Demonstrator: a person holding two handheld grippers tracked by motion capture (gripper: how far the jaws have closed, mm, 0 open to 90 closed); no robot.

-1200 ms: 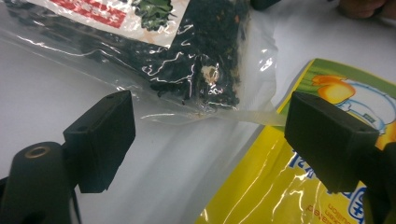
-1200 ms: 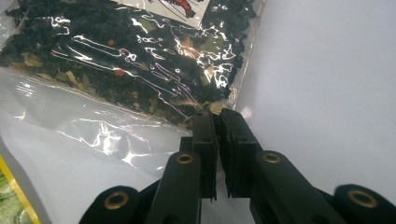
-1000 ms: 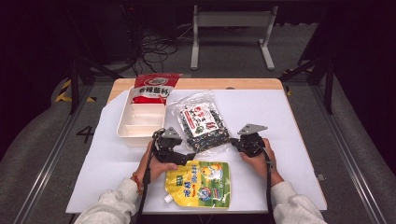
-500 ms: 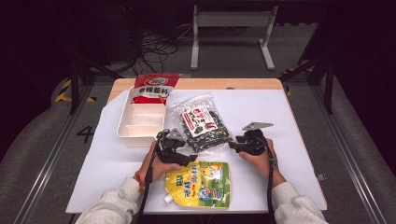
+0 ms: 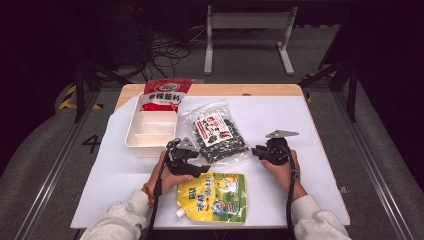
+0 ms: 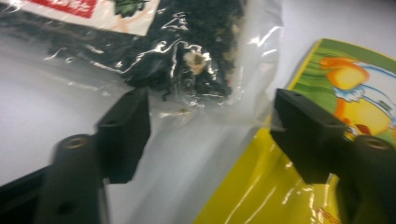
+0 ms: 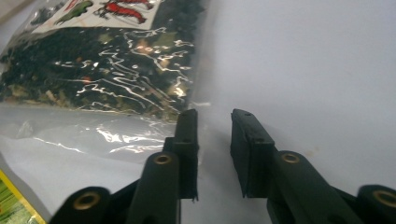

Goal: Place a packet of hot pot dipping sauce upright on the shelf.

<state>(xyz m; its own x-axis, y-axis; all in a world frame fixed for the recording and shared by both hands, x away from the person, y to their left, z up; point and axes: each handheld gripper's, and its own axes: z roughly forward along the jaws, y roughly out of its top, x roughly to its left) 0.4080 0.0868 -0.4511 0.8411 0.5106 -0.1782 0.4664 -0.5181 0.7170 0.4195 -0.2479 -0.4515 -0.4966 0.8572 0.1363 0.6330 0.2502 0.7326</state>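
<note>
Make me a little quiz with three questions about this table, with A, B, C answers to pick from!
1. Where does the clear bag of dark bits lie?
A. between the two grippers
B. inside the white tray
C. on the floor

2. How many bags and pouches are on the table?
A. one
B. three
C. five

3. What is the left gripper doing?
A. jaws apart, either side of the clear bag's edge
C. lying alone on the table
B. clamped on the red bag

Answers:
1. A: the left gripper sits at its near left corner, the right gripper at its right edge.
2. B: the red bag at the far end of the white tray, the clear bag, and the yellow pouch.
3. A: the left gripper view shows a wide gap with the bag's clear edge in it.
</note>
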